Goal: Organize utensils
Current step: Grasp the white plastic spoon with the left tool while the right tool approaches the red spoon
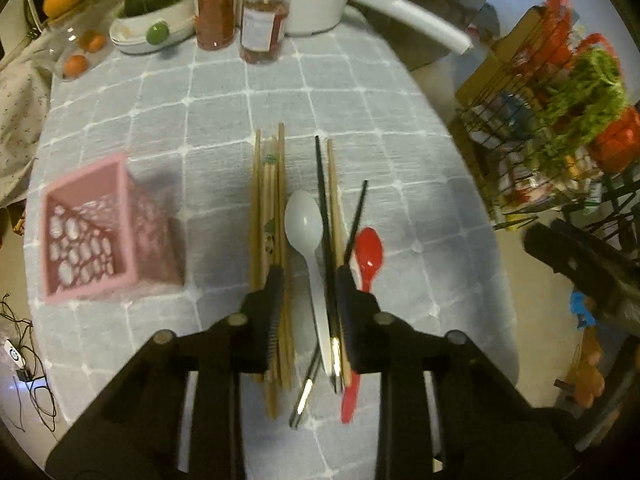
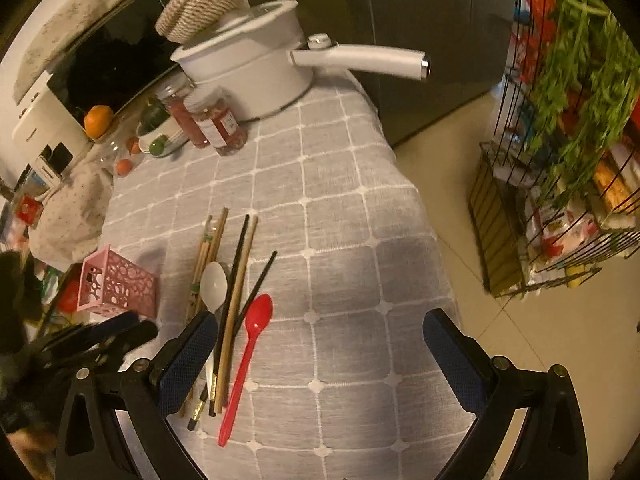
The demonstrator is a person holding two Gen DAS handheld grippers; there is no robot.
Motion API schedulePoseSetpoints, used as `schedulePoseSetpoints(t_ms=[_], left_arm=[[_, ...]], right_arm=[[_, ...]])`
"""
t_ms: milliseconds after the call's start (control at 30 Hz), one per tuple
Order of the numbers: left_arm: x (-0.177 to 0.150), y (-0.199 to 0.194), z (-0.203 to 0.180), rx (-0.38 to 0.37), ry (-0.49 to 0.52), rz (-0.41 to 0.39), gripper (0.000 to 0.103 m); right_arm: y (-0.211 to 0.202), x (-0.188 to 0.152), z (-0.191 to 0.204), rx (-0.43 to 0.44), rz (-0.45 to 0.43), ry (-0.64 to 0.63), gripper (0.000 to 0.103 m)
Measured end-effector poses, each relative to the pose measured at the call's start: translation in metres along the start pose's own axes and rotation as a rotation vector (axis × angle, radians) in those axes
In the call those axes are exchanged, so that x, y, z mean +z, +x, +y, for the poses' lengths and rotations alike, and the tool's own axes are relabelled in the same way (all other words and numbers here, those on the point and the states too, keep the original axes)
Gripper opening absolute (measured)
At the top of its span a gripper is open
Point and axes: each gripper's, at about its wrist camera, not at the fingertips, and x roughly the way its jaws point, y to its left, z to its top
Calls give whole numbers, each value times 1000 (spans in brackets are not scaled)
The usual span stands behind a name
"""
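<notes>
Nearest, in the left wrist view: left gripper [image 1: 308, 280] low over the utensil pile, jaws spread only narrowly, straddling the handle of the white plastic spoon [image 1: 306, 240] and one long black chopstick [image 1: 325, 232]. Fingers [image 1: 276, 296] close on either side, but whether pinching yet, cannot tell. Just left of the left finger, touching or nearly so, a bundle of light bamboo chopsticks [image 1: 270, 208]; just right of the right finger, the small red plastic spoon [image 1: 368, 258] and a second black chopstick [image 1: 357, 216] lying askew.

In the right wrist view: right gripper [image 2: 320, 356] released, jaws wide apart, holding nothing, hovering above the grey checked tablecloth [image 2: 340, 220] beside the same pile.

Further left on the cloth, well apart from the pile: pink perforated plastic holder [image 1: 90, 236], likely the destination, seemingly empty, though much of the inside is out of sight.

Further back: two red-filled spice jars [image 1: 240, 16] and a white long-handled pot [image 2: 248, 68].

Risks, as a judgement: closing here likely to catch spoon and chopstick together, or to snag a bamboo stick at the left finger; a thin round stick prone to roll or pivot out of the pads on lifting; neighbours dragged and scattered. Holder light, so a long utensil dropped in at a slant liable to tip it.
</notes>
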Motion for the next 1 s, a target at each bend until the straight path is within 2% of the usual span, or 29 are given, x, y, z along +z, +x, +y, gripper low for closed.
schedulePoseSetpoints(t_ms=[133,433,533,567,767,1000], left_arm=[[13,26,7,12,-31,37,25],[36,70,10,101,8,64,22],[39,77,9,115,27,78,10],[39,78,8,124,41,82,9],[39,77,-2,138,82,66,2],[29,44,-12,134,113,-39,2]], right_arm=[[12,0,-6,-25,26,7,103],[26,3,-10,-44,56,-10,103],[27,5,-13,-49,58,-4,103],[28,5,-13,-48,59,-3,103],[32,7,-15,-56,66,0,103],[38,8,-13,-62,79,-4,103]])
